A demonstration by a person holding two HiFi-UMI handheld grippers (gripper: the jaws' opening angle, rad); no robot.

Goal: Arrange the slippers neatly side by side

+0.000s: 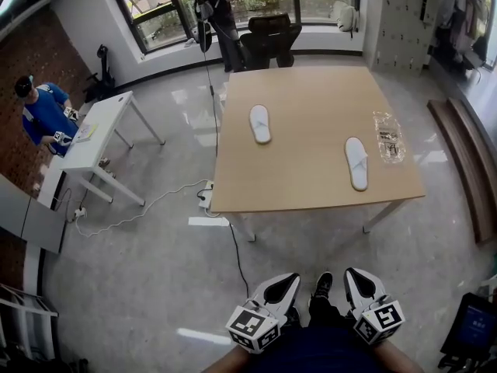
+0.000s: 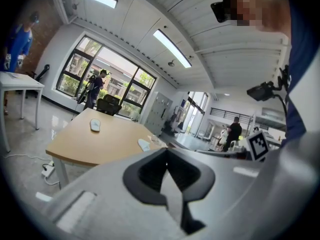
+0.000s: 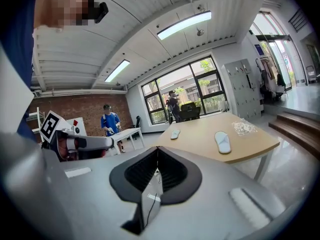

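Head view: slippers [image 1: 260, 123] [image 1: 356, 162] well beyond tools [image 1: 290, 280] [image 1: 351, 275]

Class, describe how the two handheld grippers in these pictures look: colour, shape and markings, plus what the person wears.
The left gripper and right gripper match: pale grey-white shells, lined black at the jaws and tapering to a point. Each carries a white cube printed with black square markers. The person wears dark blue clothing.

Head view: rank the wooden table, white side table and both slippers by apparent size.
1. wooden table
2. white side table
3. right-hand slipper and left-hand slipper: the right-hand one looks slightly longer, but it lies nearer the camera, so I leave them unranked.
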